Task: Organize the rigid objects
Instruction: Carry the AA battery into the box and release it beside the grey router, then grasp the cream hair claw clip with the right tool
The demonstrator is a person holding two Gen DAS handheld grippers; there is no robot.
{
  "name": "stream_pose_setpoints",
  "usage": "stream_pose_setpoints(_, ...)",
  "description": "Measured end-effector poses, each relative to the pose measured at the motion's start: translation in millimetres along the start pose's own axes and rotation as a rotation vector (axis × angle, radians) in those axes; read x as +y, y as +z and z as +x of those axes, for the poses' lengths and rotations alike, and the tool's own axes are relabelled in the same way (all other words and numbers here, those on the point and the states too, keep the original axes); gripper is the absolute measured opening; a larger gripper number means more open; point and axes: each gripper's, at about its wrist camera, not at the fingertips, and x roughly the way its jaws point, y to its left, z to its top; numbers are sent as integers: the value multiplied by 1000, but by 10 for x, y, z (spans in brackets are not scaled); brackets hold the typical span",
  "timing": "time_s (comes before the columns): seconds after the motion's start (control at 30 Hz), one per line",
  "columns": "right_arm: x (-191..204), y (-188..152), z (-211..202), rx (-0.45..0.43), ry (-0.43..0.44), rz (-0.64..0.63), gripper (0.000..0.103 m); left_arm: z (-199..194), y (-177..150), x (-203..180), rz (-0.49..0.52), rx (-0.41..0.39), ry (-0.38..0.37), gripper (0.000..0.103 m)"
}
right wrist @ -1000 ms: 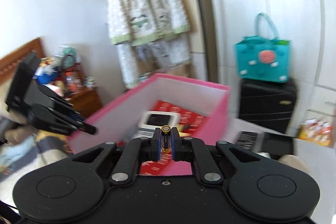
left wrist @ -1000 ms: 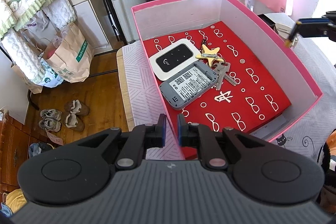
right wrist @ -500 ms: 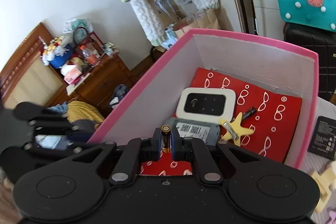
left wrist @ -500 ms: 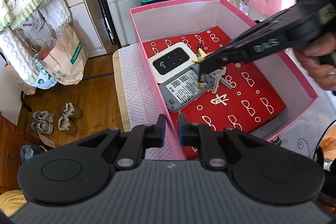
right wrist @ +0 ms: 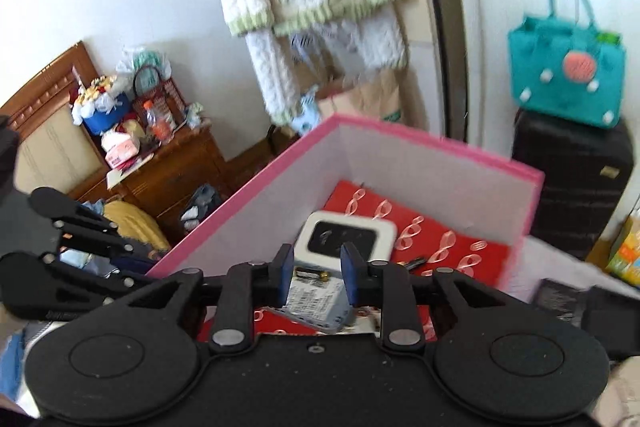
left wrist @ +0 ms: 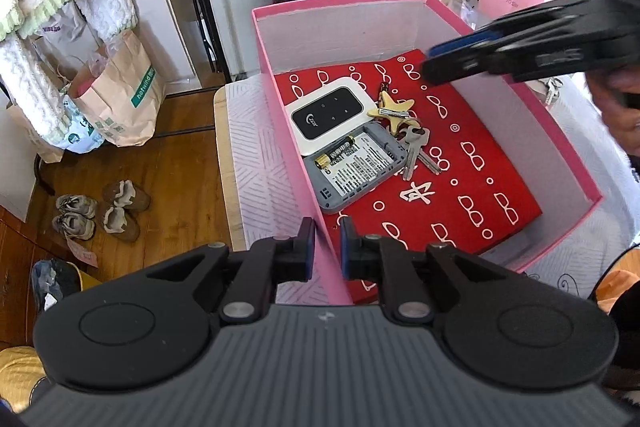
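Battery [left wrist: 335, 151] on grey router [left wrist: 357, 167], apart from opening right tool [right wrist: 313, 271].

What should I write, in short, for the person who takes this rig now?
Left gripper: shut on the pink box near wall, steadying it.
Right gripper: jaws have just opened, nothing between them, above the box.
Battery: dropped, lying on the grey device, beside the white router and keys.
Done: battery boxed.
Left: a black item outside the box.
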Motion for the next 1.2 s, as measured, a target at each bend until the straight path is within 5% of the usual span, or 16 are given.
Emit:
stream_pose_setpoints(0.23, -235, -281, -574, -149, -128, -13, 44, -4, 9, 44, -51, -2, 1, 12)
stream_pose_setpoints(0.57, -877, -985, -1068, -146, -326, 115, 45, -3, -15, -51, -61, 4, 58, 12)
stream_pose_setpoints(0.8, -990, -1372, -882, -147, -285, 121, 48, 3, 1, -97, -55, 9, 87, 11)
stream_pose_setpoints(0.93, -979, -1420, -657, -132, -220, 139, 59, 1, -4, -103, -61, 3, 92, 11)
stream_pose_setpoints(1.2, -846, -1347, -229, -65, -304, 122, 67, 5, -1, -108, -63, 1, 94, 11)
